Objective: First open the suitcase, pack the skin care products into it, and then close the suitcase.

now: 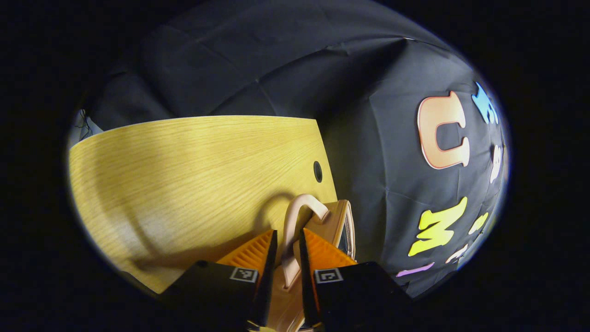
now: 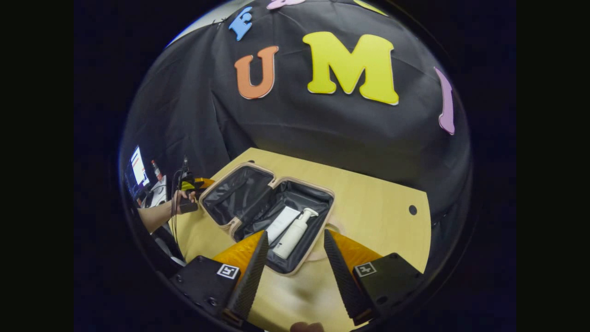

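The pink suitcase [image 2: 330, 208] lies open on the wooden table [image 2: 378, 207], both halves lined in black. In its right half lie a white pump bottle [image 2: 292, 235] and a flat white tube [image 2: 282, 223]. My right gripper [image 2: 295, 233] hovers open just in front of that half, with nothing between its fingers. In the left gripper view, my left gripper [image 1: 288, 233] is shut on the suitcase's pink handle [image 1: 304, 203], with the suitcase shell [image 1: 343, 221] right beside it. In the right gripper view that left gripper [image 2: 191, 186] sits at the lid's far left edge, held by a hand [image 2: 177, 200].
The table [image 1: 184, 170] has a small round cable hole [image 1: 317, 171] near its edge, also visible as the hole [image 2: 412, 210] right of the suitcase. Black cloth walls the booth behind. A lit monitor [image 2: 137, 168] and cables stand off to the left.
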Motion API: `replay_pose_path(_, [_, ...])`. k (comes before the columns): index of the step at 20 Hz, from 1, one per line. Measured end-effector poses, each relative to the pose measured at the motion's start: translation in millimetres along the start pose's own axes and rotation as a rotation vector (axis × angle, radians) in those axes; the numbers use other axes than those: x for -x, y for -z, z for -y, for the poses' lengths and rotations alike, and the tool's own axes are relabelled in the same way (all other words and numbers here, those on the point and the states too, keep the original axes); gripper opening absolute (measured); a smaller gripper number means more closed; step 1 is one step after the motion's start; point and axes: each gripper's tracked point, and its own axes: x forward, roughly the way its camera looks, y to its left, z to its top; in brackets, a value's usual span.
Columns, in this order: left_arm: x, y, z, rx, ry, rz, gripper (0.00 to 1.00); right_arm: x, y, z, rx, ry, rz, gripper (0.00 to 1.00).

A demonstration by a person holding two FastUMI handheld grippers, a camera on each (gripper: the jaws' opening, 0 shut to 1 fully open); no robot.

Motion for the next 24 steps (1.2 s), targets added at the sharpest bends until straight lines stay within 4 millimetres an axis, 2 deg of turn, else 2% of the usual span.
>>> replay_pose_path(1, [-1.8,1.1,-0.4,-0.015,-0.019,-0.001,0.19,3.1,4.2,3.6,-0.002,0.019,0.007,0.72])
replay_pose_path(2, [0.4,2.3,2.0,-0.036,-0.024,-0.005,0.15,7.0,7.4,8.1,-0.001,0.038,0.017,0.7])
replay_pose_path(4, [10.0,5.3,13.8,-0.118,-0.043,-0.02,0.11,15.7,7.0,15.5,-0.005,0.067,0.052,0.72])
replay_pose_path(5, [14.9,4.7,22.0,-0.171,-0.048,-0.013,0.0,21.2,6.6,18.7,-0.007,0.073,0.071,0.72])
replay_pose_path(6, [21.6,2.4,36.5,-0.218,-0.049,0.002,0.09,27.3,4.1,23.1,-0.013,0.083,0.09,0.72])
replay_pose_path(9, [49.2,-4.2,95.8,-0.354,-0.036,0.069,0.08,48.8,-8.7,44.3,-0.034,0.142,0.175,0.72])
replay_pose_path(12, [83.8,16.1,176.1,-0.531,0.005,0.114,0.07,76.3,-18.6,75.2,-0.031,0.241,0.266,0.72])
replay_pose_path(13, [91.4,30.3,203.4,-0.606,0.018,0.132,0.08,83.2,-19.9,92.9,-0.026,0.277,0.286,0.72])
replay_pose_path(14, [98.1,46.2,229.5,-0.685,0.026,0.148,0.08,93.4,-18.9,100.9,-0.021,0.306,0.305,0.72])
replay_pose_path(15, [101.5,66.6,251.7,-0.765,0.033,0.167,0.08,100.8,-19.0,100.2,-0.019,0.328,0.324,0.72])
replay_pose_path(17, [106.3,116.6,290.2,-0.897,0.052,0.198,0.08,120.0,-13.9,111.7,-0.031,0.365,0.36,0.72])
replay_pose_path(19, [109.7,170.8,319.8,-0.996,0.077,0.22,0.08,138.0,-3.7,121.3,-0.061,0.393,0.374,0.72])
replay_pose_path(21, [107.3,230.4,339.1,-1.07,0.118,0.215,0.08,154.1,5.3,136.6,-0.074,0.428,0.387,0.72])
replay_pose_path(24, [87.6,311.1,337.9,-1.195,0.114,0.197,0.08,178.9,20.3,160.7,-0.11,0.469,0.393,0.7])
